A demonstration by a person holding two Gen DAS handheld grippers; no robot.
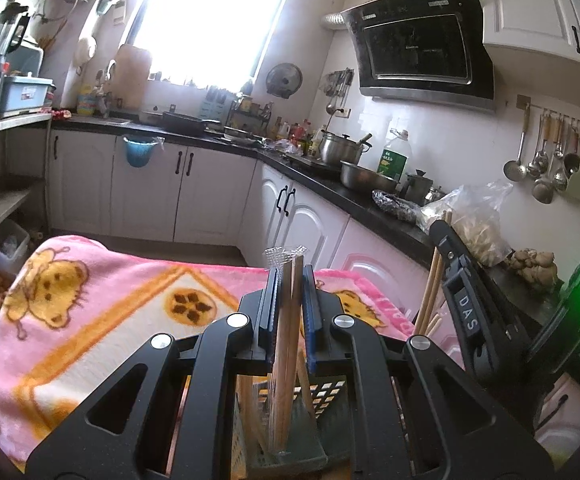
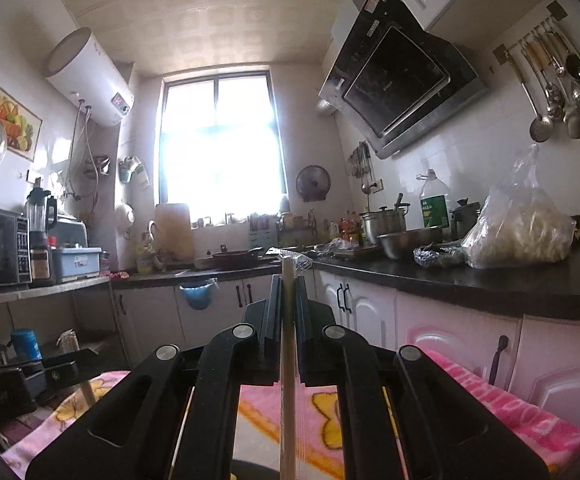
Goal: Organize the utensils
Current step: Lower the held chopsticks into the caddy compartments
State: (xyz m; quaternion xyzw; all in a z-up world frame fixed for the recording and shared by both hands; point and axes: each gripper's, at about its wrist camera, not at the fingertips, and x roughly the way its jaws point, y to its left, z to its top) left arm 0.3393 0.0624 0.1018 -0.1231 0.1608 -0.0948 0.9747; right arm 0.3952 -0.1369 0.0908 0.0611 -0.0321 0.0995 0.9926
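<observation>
Upright, wrapped chopsticks (image 1: 288, 320) pinched in left claw (image 1: 290, 312), lower ends over perforated holder (image 1: 321, 398) (clear sleeve sticks out on top). Right claw (image 2: 288, 320) clamped on another wrapped pair (image 2: 288, 360), held vertical. Pink blanket (image 1: 102, 320) on table below both. Black counter (image 2: 489, 280) beyond.

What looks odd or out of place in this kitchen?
The pink cartoon blanket spread as a work surface looks unusual for a kitchen. Both the left gripper and the right gripper clamp plastic-wrapped chopsticks upright. Nothing looks spilled or broken.
</observation>
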